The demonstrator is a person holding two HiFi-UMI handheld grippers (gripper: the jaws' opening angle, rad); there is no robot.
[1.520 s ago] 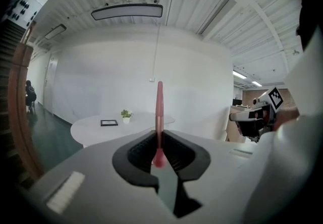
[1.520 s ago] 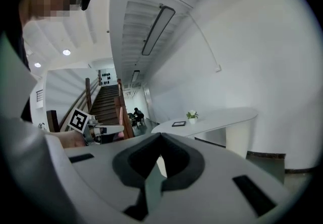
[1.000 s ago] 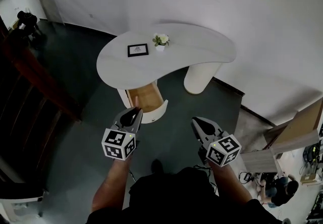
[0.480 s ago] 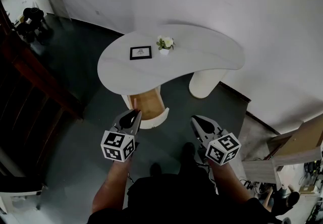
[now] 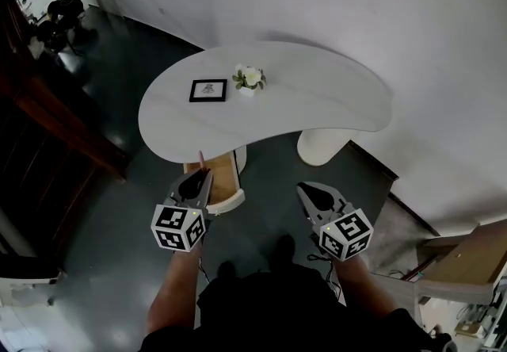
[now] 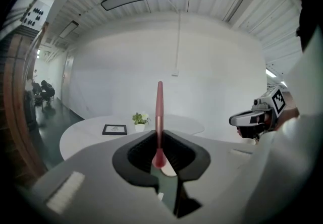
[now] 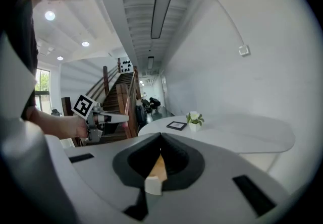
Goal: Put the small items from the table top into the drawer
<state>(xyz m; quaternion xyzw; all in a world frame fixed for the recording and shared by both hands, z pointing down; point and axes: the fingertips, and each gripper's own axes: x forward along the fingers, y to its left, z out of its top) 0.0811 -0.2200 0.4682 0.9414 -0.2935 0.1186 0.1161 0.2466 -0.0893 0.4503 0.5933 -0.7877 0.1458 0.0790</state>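
A white kidney-shaped table [image 5: 317,105] carries a small black picture frame [image 5: 207,89] and a little potted plant [image 5: 249,78]. Under its near left edge a wooden drawer [image 5: 218,177] stands pulled out. My left gripper [image 5: 197,177] hovers just in front of the drawer, shut on a thin pink stick [image 6: 159,112] that points up past its tips. My right gripper [image 5: 306,191] is off to the right over the dark floor. It is shut on a small wooden piece with a white end [image 7: 155,173]. The frame [image 6: 114,129] and plant [image 6: 140,118] also show in the left gripper view.
A wooden staircase and railing [image 5: 47,120] run along the left. The table's round pedestal [image 5: 323,144] stands to the right of the drawer. A cardboard box [image 5: 467,267] sits at the lower right. People [image 5: 57,16] are far off at the back left.
The table and drawer have drawn nearer and slid left in the head view. Both grippers keep the same hold and pose.
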